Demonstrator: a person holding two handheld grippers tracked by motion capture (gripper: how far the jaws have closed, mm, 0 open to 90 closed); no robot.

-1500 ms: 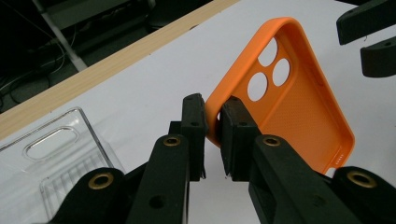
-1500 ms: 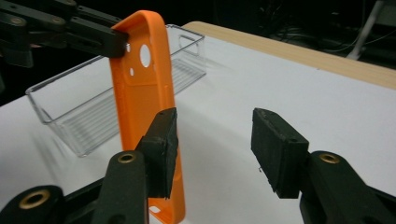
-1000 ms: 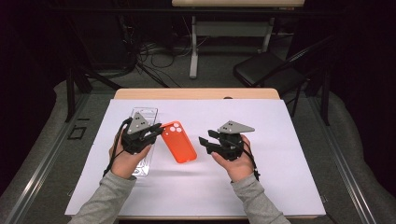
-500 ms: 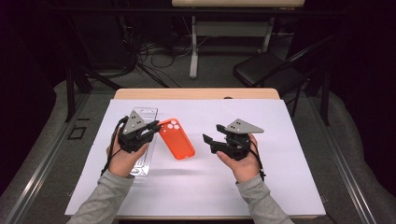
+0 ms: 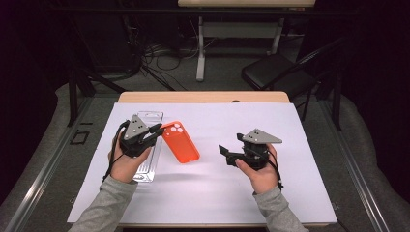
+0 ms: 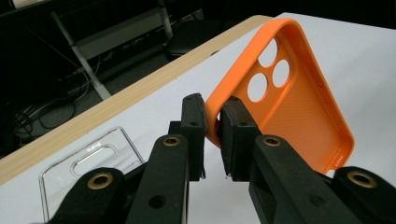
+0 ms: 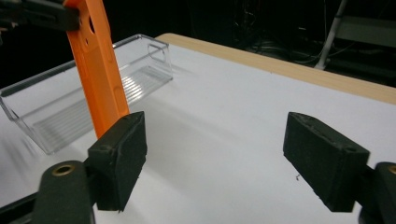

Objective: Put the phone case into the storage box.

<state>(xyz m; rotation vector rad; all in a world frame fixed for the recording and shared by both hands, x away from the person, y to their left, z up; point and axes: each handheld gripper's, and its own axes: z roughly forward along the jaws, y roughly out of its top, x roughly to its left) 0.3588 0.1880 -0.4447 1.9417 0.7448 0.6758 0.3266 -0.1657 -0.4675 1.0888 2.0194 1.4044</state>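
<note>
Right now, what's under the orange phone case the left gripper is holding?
The orange phone case hangs tilted in the left gripper, clamped by its rim. Beneath it is white table cover. The clear tray sits beside it; the spot directly underneath stays hidden.

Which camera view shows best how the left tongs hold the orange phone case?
The left gripper view: the left tongs pinch the edge of the orange phone case near its camera holes. The high view shows the case small and lifted off the table; the right gripper view shows its side edge.
</note>
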